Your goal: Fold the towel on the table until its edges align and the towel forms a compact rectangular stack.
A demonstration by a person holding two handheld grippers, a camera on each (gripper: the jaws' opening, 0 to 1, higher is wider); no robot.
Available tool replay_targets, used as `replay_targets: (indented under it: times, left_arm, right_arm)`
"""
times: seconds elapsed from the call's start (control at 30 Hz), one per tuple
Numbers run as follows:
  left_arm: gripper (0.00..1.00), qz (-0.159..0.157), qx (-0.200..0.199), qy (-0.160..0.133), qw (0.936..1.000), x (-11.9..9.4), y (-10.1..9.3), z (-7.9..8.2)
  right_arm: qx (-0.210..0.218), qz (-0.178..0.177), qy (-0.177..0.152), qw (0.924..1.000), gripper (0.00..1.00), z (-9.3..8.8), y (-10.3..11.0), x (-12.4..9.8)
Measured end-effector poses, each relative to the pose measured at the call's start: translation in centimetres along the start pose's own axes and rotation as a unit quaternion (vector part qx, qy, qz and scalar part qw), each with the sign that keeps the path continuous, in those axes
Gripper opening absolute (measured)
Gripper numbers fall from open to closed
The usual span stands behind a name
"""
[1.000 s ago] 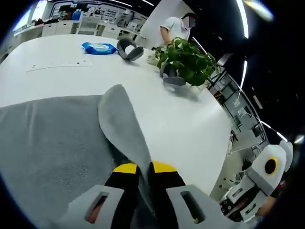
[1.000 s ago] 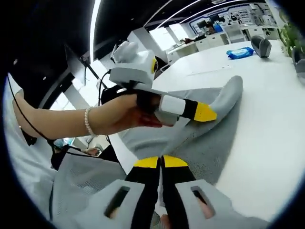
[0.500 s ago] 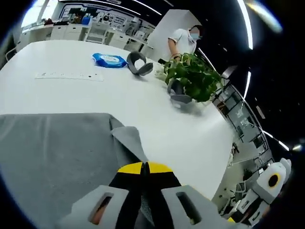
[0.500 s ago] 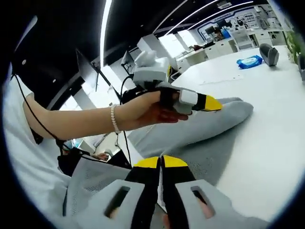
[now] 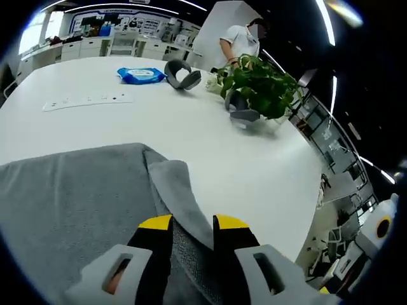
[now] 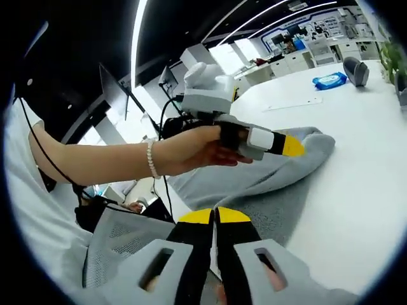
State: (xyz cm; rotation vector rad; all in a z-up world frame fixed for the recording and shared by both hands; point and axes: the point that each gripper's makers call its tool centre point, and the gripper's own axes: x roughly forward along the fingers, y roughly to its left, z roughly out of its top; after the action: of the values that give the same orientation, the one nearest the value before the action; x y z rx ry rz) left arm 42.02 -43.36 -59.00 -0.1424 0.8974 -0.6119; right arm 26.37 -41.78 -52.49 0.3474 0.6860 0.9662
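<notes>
The grey towel [image 5: 76, 197] lies on the white table [image 5: 210, 133], a folded flap running down toward 6 o'clock in the left gripper view, where its near edge is cut off. The left gripper [image 5: 193, 223] has its yellow-tipped jaws parted, the flap lying between them (whether they touch it I cannot tell). In the right gripper view the right gripper [image 6: 214, 216] has its jaws pressed together on a fold of towel, the cloth below hidden. Toward 12 o'clock sit a blue packet [image 5: 141, 75], a potted plant [image 5: 259, 86] and grey headphones [image 5: 182, 71]; a person [image 5: 238, 38] stands beyond.
</notes>
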Motion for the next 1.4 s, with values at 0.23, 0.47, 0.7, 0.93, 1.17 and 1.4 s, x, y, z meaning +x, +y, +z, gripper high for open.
replay_targets:
  times: [0.23, 0.47, 0.7, 0.93, 1.17, 1.4]
  left_arm:
    - [0.30, -0.005, -0.016, 0.012, 0.9998, 0.9, -0.1, -0.6]
    - [0.13, -0.003, -0.029, 0.025, 0.9993, 1.7, 0.1, -1.2]
    - [0.02, -0.027, -0.070, 0.014, 0.9971, 1.5, -0.9, 0.0]
    - [0.02, -0.043, -0.077, 0.002, 0.9961, 1.3, -2.0, 0.8]
    - [0.02, -0.059, -0.091, -0.014, 0.9940, 0.9, -3.5, 3.0]
    - [0.01, -0.074, -0.066, -0.037, 0.9944, 0.4, -5.6, 6.0]
  right_arm:
    - [-0.002, 0.001, 0.000, 1.0000, 0.00, 0.2, 0.1, 0.2]
    - [-0.002, 0.004, 0.005, 1.0000, 0.00, 0.0, 0.3, 0.3]
    - [-0.005, 0.005, 0.006, 1.0000, 0.00, 0.0, 0.5, 0.1]
    - [-0.007, 0.000, -0.001, 1.0000, 0.00, 0.5, 0.3, -0.6]
    - [-0.012, -0.007, -0.006, 0.9999, 0.00, 1.0, 0.1, -1.7]
    - [-0.019, -0.018, -0.023, 0.9994, 0.00, 2.1, -0.5, -3.4]
